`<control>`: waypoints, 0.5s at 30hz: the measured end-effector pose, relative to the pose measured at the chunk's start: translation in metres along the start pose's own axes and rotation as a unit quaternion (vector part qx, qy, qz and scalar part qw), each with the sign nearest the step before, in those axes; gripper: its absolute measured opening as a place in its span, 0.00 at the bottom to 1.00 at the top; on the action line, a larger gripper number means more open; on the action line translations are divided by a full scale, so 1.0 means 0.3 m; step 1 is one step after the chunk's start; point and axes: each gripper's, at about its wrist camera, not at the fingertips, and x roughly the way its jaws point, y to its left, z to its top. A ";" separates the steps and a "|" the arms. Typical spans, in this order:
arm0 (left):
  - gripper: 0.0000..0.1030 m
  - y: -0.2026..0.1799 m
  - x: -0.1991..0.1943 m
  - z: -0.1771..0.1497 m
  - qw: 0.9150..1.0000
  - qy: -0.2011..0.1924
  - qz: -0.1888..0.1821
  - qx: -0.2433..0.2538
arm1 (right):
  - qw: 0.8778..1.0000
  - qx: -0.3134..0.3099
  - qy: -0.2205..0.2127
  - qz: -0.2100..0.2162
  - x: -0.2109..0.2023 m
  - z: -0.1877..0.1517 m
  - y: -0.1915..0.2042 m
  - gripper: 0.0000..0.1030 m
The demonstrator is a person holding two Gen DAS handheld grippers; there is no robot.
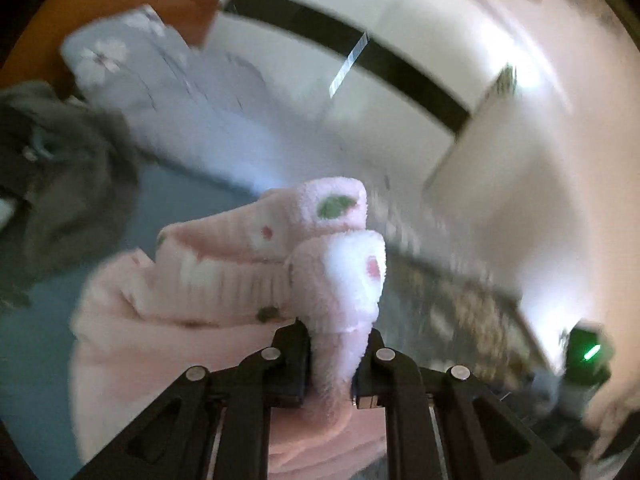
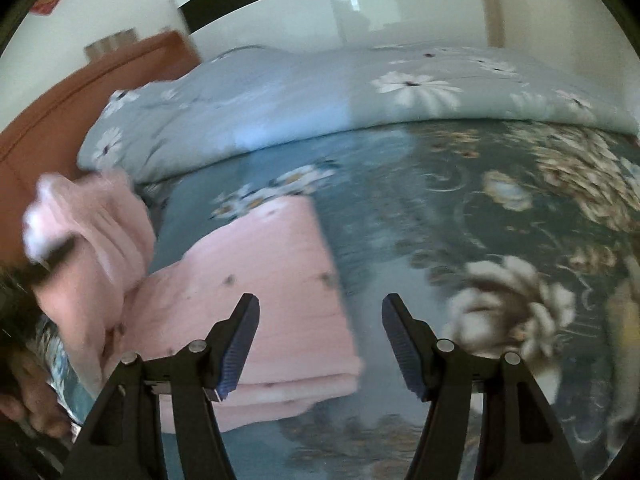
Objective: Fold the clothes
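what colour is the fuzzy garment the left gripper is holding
Pale pink fleece garment with white patches and small pink and green spots, seen best in the left wrist view.

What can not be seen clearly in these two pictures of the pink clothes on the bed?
- Left wrist view: the fluffy pink garment pinched in the left claw is blurred, so its type is unclear, and its lower part is hidden behind the claw.
- Left wrist view: the dark grey cloth is cut by the left edge.
- Right wrist view: the folded pink cloth is partly hidden behind the open right claw.
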 end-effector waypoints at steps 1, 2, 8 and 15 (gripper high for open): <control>0.15 -0.015 0.045 -0.033 1.000 0.019 0.004 0.007 | 1.000 0.006 0.002 -0.004 -0.002 -0.002 -0.019 0.64; 0.15 -0.019 0.082 -0.055 0.999 0.033 0.009 0.011 | 1.000 0.012 0.004 -0.008 -0.003 -0.005 -0.037 0.63; 0.20 -0.066 0.127 -0.176 0.996 0.069 0.024 0.044 | 1.000 0.018 0.016 -0.016 0.017 -0.030 -0.067 0.63; 0.70 -0.099 -0.014 -0.211 0.996 0.048 -0.037 0.058 | 1.000 0.001 0.012 0.004 0.032 -0.029 -0.014 0.64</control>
